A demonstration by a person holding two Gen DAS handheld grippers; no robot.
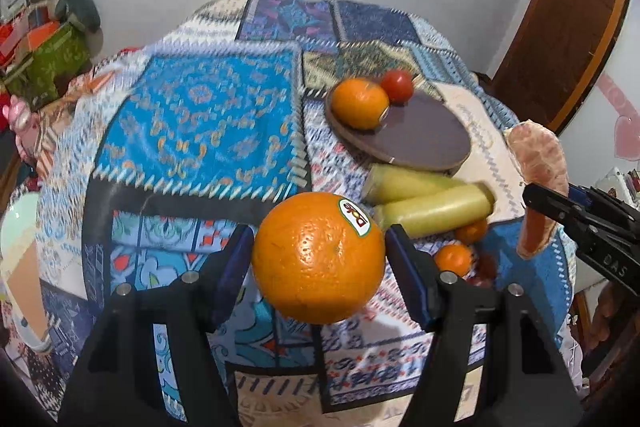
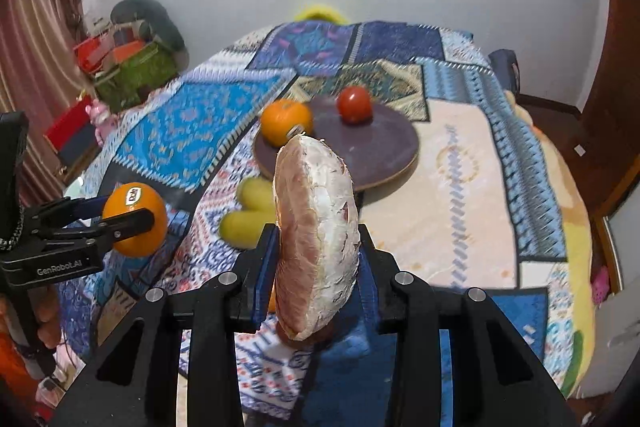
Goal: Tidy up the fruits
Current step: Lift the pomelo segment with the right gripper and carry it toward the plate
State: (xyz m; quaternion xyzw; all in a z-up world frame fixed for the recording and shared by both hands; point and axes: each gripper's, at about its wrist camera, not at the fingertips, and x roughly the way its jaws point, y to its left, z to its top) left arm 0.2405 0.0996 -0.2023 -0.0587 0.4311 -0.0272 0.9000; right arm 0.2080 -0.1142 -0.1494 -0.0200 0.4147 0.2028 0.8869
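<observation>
**Both grippers lifted with fruit clamped between their pads**

The left gripper (image 1: pixel 320 259) has its blue pads (image 1: pixel 230 267) pressed on either side of a large round orange with a white oval sticker (image 1: pixel 318 257), which hangs clear above the patchwork quilt (image 1: pixel 192 119). The right gripper (image 2: pixel 316 259) pinches a peeled pinkish citrus wedge with white pith (image 2: pixel 316 243) edge-on between its narrow-set fingers, also off the cloth.

Outward from the held fruit, two pale yellow-green bananas (image 1: pixel 428 201) lie side by side on the quilt, between the grippers and a round dark-brown wooden board (image 2: pixel 384 155). Just beside the bananas, towards the near right edge of the quilt, sit two small orange tangerines (image 1: pixel 454 259), with something red next to them that is too hidden to name. The board lies towards the far right part of the quilt; a second, sticker-bearing orange (image 2: pixel 286 123) rests at its left rim, and a red tomato (image 2: pixel 354 105) sits near its far rim, close to the orange.

A person's hand (image 2: pixel 46 311) grips the left gripper's handle.
</observation>
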